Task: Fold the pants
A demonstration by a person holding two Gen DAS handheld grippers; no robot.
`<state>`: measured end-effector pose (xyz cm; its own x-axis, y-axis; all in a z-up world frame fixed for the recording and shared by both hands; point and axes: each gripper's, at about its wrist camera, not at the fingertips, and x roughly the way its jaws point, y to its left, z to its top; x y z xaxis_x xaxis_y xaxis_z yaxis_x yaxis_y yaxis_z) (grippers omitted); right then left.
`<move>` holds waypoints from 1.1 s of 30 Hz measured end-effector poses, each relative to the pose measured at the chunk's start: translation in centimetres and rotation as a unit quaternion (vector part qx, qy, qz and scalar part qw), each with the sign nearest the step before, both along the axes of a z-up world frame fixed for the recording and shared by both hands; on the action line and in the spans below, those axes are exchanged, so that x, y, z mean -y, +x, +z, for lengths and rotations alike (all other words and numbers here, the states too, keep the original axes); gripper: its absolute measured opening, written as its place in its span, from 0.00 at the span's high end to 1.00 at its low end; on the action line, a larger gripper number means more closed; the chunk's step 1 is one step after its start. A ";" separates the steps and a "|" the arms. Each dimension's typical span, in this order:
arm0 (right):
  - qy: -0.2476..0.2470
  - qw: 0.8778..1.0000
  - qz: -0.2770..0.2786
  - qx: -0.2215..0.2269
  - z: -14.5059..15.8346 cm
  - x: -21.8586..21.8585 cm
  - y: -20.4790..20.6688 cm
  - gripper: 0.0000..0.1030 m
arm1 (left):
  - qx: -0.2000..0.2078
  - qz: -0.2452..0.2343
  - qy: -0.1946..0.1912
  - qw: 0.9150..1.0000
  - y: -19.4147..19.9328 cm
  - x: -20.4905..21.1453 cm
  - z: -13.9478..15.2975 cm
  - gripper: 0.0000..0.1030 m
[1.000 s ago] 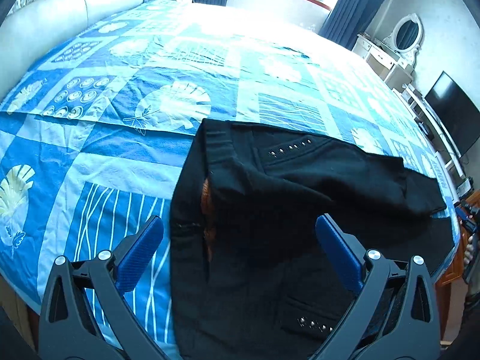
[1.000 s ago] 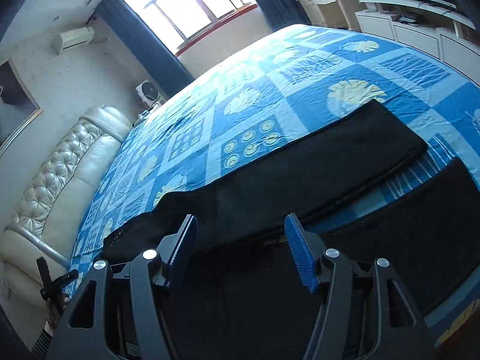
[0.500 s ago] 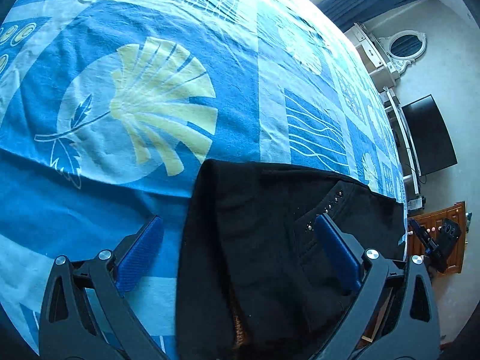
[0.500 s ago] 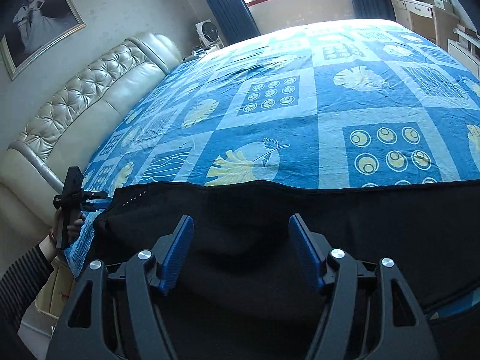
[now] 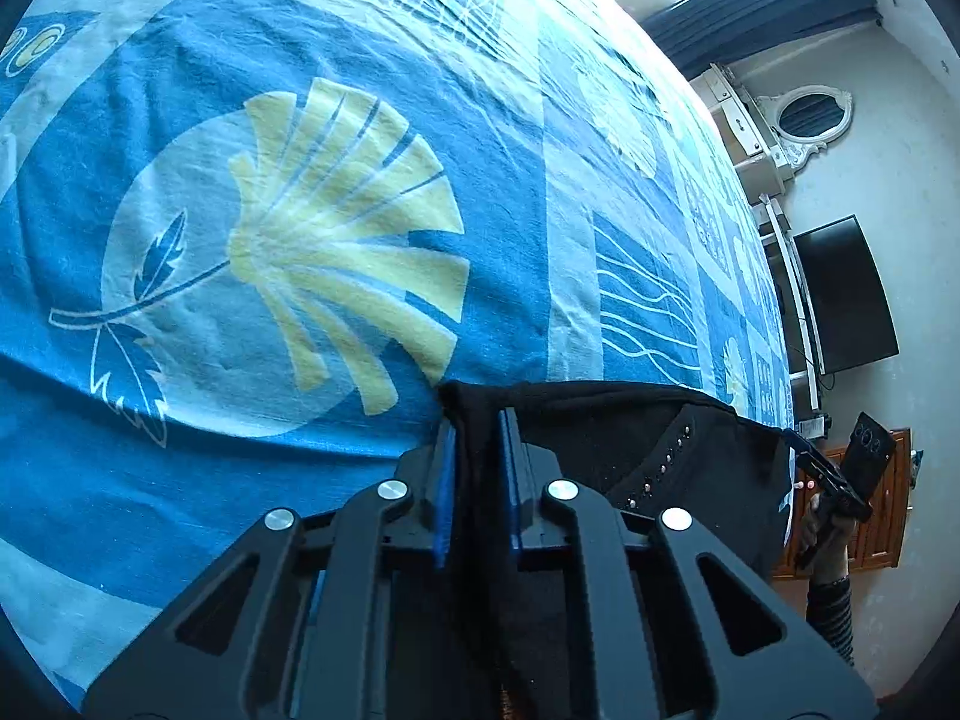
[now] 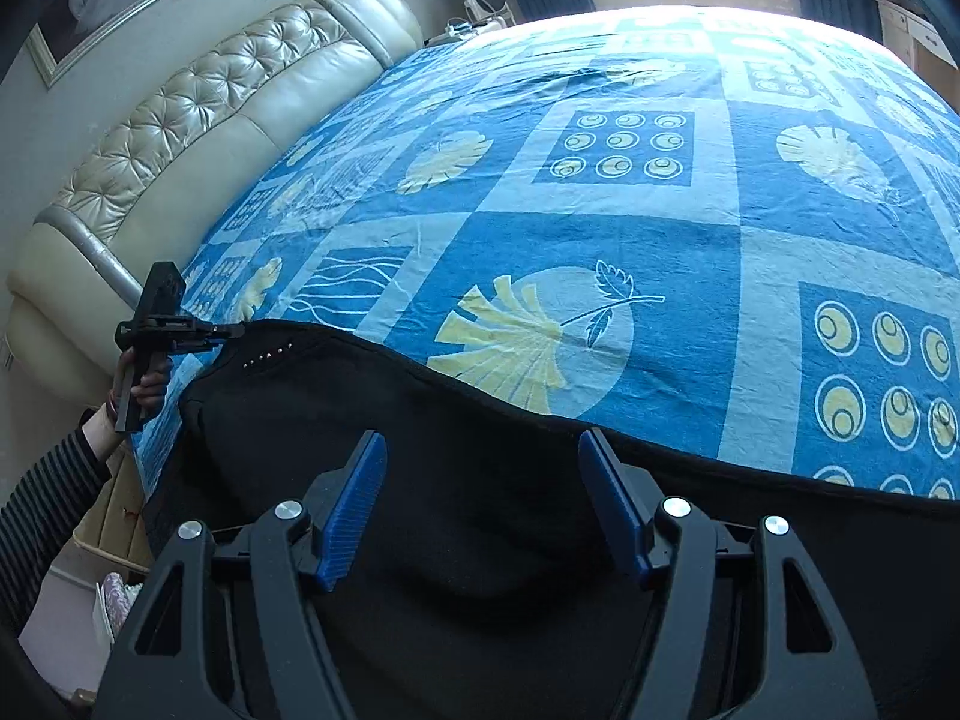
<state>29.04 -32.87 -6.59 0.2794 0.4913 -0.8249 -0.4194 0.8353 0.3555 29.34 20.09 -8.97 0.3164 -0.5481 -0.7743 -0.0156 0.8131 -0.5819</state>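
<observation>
Black pants (image 5: 648, 450) lie spread along the near edge of a bed covered in a blue patterned bedspread (image 5: 360, 120). A short row of small metal studs marks the fabric near the waist end, which sits at the bed's near corner. One corner of the waistband is lifted off the bedspread, pinched between blue pads. In the right wrist view the dark cloth (image 6: 480, 510) stretches across the near edge, its far hem running as a gently wavy line over the bedspread.
</observation>
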 end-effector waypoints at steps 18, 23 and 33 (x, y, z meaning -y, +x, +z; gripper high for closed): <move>-0.073 0.995 0.062 0.036 4.1 -2.7 -1.2 0.92 | 0.048 -0.006 0.007 0.999 -1.4 0.4 4.7 0.95; -0.071 0.993 0.055 0.079 7.0 -2.3 -6.0 0.92 | 0.080 -0.001 -0.021 0.997 -4.3 -0.1 8.1 0.95; -0.053 0.990 0.022 0.132 7.4 -1.4 -17.0 1.00 | 0.123 0.008 -0.036 0.992 -15.5 -0.5 11.7 0.95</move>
<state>12.03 -31.44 0.83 0.4723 0.4222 -0.7738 -0.5218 0.8414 0.1406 13.79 20.64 2.75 0.5006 -0.5925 -0.6312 0.1211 0.7698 -0.6266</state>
